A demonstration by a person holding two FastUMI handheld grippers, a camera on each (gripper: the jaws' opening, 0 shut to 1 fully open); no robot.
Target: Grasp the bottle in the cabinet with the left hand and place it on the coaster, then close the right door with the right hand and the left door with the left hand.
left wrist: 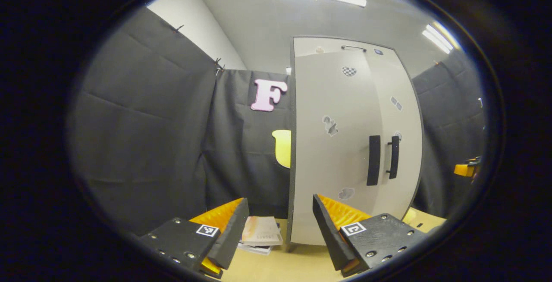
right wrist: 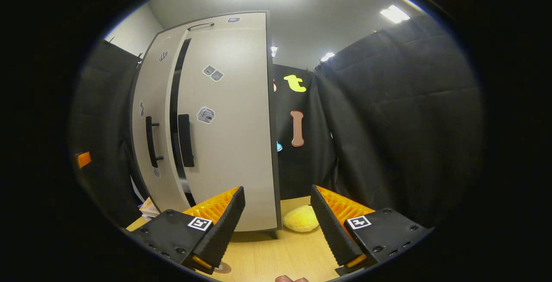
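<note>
A: What does the left gripper view show?

B: The left gripper (left wrist: 276, 234) is spread wide, pinching nothing, above the table (left wrist: 280, 264). The cabinet (left wrist: 345, 144) stands at about 1 o'clock from it, tall and pale. Its two doors look shut or nearly so from here, and the two handles (left wrist: 374, 160) sit side by side. Some books (left wrist: 261, 234) lie on the table at 12 o'clock, right between the fingers and beside the cabinet's foot.

A: And the right gripper view?

B: The right gripper (right wrist: 278, 226) is spread too, with nothing in it. The cabinet (right wrist: 215, 122) is at 11 o'clock. There, a dark gap runs between the left door (right wrist: 148, 114) and the right door (right wrist: 228, 122), so they stand slightly ajar.

A: The bottle?

B: I can't tell where it is. At 7 o'clock, under one finger, a brown disc (right wrist: 223, 267) lies on the table; it may be the coaster. A yellow soft lump (right wrist: 302, 218) lies at 12 o'clock.
</note>
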